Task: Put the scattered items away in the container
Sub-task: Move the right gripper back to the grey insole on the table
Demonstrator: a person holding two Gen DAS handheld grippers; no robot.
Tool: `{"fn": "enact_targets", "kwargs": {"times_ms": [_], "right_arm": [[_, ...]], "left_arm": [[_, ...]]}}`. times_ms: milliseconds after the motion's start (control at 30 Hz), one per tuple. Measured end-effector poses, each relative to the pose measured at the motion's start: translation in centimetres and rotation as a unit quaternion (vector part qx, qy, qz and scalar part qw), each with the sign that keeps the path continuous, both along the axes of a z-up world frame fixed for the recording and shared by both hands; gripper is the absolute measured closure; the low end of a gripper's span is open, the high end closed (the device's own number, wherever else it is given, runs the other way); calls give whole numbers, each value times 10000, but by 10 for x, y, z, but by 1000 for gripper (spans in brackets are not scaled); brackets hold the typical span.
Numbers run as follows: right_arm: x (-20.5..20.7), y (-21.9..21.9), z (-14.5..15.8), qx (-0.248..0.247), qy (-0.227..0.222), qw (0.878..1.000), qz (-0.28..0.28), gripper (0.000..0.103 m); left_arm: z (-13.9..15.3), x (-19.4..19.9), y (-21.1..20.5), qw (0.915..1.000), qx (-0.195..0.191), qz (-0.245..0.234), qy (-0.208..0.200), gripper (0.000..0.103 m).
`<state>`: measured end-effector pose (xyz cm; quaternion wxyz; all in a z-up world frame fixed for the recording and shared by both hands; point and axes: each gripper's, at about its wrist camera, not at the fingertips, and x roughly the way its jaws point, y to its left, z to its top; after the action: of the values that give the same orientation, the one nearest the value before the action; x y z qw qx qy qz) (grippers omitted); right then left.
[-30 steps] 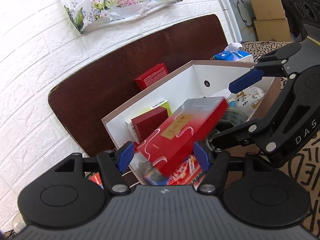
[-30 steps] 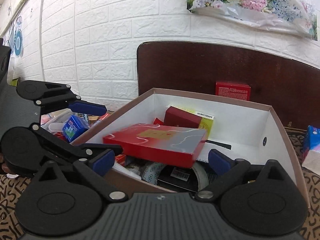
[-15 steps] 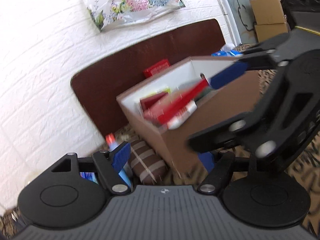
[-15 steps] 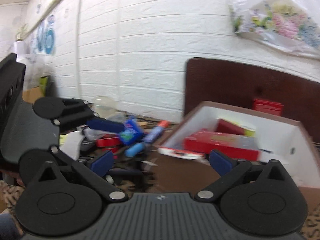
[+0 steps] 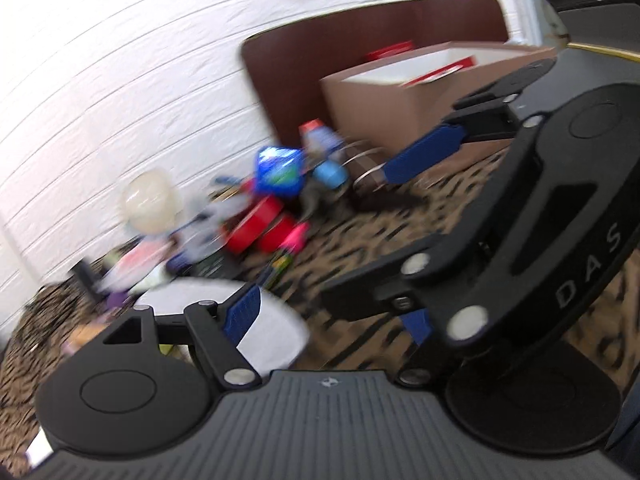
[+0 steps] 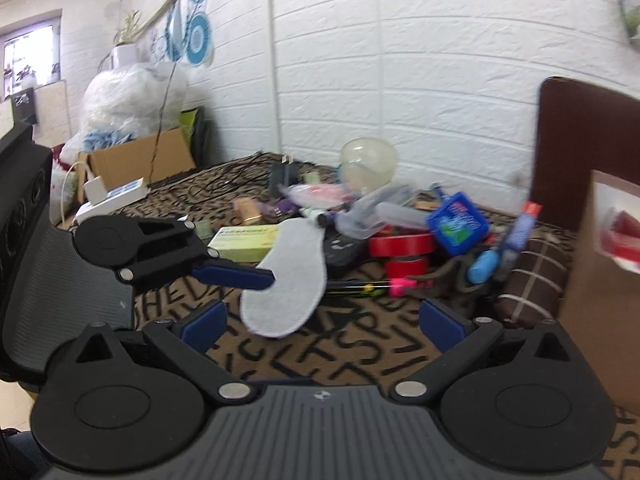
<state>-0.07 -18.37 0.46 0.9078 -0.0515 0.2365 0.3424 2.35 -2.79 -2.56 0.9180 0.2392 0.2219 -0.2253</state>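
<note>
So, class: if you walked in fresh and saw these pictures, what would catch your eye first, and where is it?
Probably the bright heap of clutter on the patterned cloth: red tape rolls, a blue packet and a clear globe against the white brick wall. In front lies a pale grey insole, between the open left gripper and open right gripper. The brown box stands to the right.

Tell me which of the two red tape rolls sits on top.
The larger red roll, directly under the blue packet; the smaller roll lies beneath it on the patterned cloth.
</note>
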Motion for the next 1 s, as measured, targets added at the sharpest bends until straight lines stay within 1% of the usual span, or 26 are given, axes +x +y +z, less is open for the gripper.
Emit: {"fn": "enact_targets", "kwargs": {"times_ms": [67, 167, 233, 300, 467, 533, 600, 700, 733, 800, 833, 900, 1000], "right_arm": [[-2, 11, -5, -130, 12, 9999, 58, 0], [-1, 24, -13, -315, 21, 9995, 28, 0], [0, 29, -16, -300, 82, 9995, 36, 0], [1, 36, -18, -309, 103, 9995, 57, 0], [7, 61, -26, -497, 66, 9986, 137, 0], [10, 73, -30, -569, -4, 9983, 125, 0], [12, 86, -33, -702, -165, 9973, 113, 0], [16, 98, -36, -806, -358, 9961, 60, 0], [18, 100, -37, -797, -381, 9961, 72, 0], [23, 101, -39, -760, -348, 9964, 159, 0], [26, 101, -41, -777, -318, 9964, 148, 0], [33, 100, -44, -859, -262, 9960, -44, 0], [40, 87, -44, -828, -328, 9944, -570, 0]], "left_arm": [[-4, 2, 11, 9997, 83, 212, -26, 23], [-10, 8, 26, 9983, 214, 529, -62, 22], [-12, 10, 37, 9973, 235, 695, -57, 22], [-17, 1, 53, 9957, 288, 883, -63, 22], [-23, -4, 80, 9923, 248, 1212, 37, 22], [-23, -5, 86, 9915, 228, 1280, 31, 21], [-22, -5, 92, 9910, 209, 1321, 35, 21], [-25, -4, 96, 9901, 362, 1357, -53, 20], [-26, -2, 96, 9904, 397, 1323, -45, 20], [-28, 2, 96, 9911, 469, 1240, -77, 15], [-29, 5, 95, 9911, 509, 1225, -91, 15], [-31, 11, 94, 9907, 576, 1233, -82, 15], [-27, 16, 93, 9916, 506, 1181, -127, 14]]}}
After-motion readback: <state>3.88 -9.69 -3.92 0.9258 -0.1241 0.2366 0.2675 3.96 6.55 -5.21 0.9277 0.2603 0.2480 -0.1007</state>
